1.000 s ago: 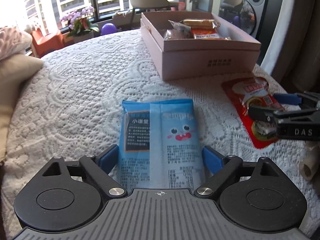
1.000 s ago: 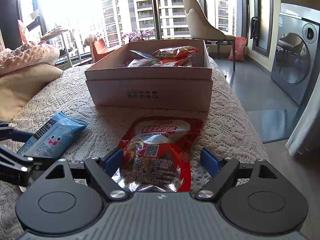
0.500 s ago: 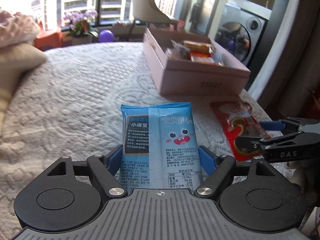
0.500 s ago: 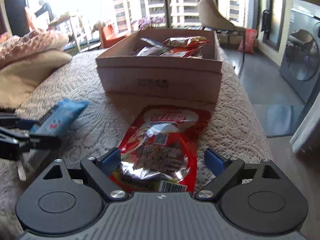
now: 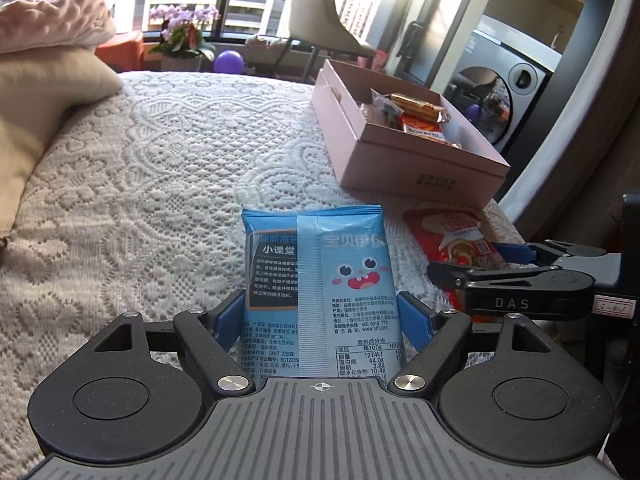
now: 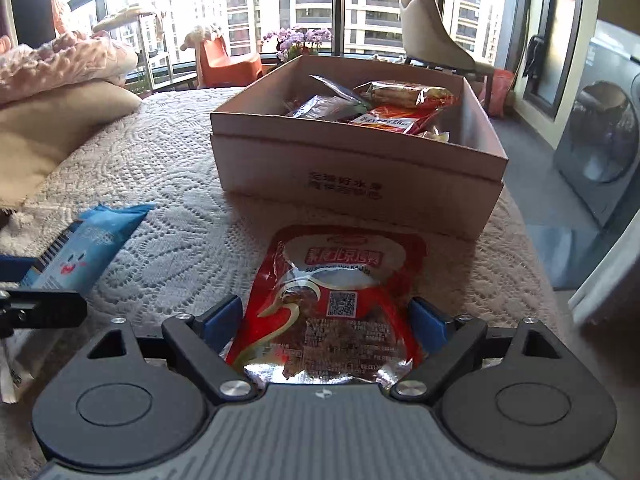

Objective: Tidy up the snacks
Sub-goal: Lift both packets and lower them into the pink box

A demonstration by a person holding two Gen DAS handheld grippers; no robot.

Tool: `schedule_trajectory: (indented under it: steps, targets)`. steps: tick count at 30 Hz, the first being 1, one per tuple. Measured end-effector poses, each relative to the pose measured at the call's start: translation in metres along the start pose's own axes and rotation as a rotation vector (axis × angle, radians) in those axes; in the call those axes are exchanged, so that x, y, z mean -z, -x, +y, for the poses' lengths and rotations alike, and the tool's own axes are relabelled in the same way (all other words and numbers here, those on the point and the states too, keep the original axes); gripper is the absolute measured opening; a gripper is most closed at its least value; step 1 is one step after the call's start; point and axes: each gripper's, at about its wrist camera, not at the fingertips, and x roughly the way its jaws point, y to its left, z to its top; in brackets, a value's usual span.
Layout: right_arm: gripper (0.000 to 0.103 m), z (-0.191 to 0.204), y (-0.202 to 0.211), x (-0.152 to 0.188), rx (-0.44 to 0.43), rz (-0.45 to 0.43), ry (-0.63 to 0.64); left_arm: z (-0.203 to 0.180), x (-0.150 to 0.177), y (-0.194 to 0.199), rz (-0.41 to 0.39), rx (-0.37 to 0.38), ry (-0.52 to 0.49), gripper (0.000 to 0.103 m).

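The left gripper has its two blue pads pressed against the sides of the blue snack packet, clamped on it; the packet rises from between them toward 12 o'clock, with a cartoon face on its right half and a dark printed panel on its left. The right gripper holds the red snack pouch in the same way, its blue pads touching the pouch's two edges, the silver bottom seam nearest the camera and the red-and-white label end pointing to 12 o'clock.

In the left wrist view the red pouch and the right gripper sit at 3 o'clock, just beside the blue packet. In the right wrist view the blue packet and the left gripper lie at 9 o'clock.

The open pink box stands at 12 o'clock from the red pouch, near its far end, on the white lace bedspread. Several wrapped snacks lie inside the box toward its right side.

Beige pillows lie at 10 o'clock, and beyond the bed edge stand potted purple flowers and a pale chair.
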Motion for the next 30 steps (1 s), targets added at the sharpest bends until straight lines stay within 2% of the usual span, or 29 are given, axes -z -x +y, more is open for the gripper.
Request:
schedule_trajectory:
  steps: [3,7,13,22,30]
  targets:
    - [0.069,-0.004,0.009,0.003,-0.024,0.000,0.025,-0.002,0.001,0.001,0.002,0.004,-0.002,0.085]
    - [0.064,-0.006,0.024,0.013,-0.030,0.003,0.064,-0.007,0.003,-0.002,0.019,0.012,-0.009,0.085]
    - [0.062,-0.013,0.042,0.020,-0.016,-0.017,0.088,-0.014,0.003,-0.004,0.027,0.022,-0.020,0.085]
    - [0.062,-0.027,0.071,0.013,-0.023,-0.114,0.069,-0.035,-0.001,-0.007,0.041,0.014,-0.075,0.085]
    - [0.062,-0.057,0.114,-0.006,-0.009,-0.269,-0.012,-0.058,-0.022,-0.004,-0.003,0.016,-0.173,0.085]
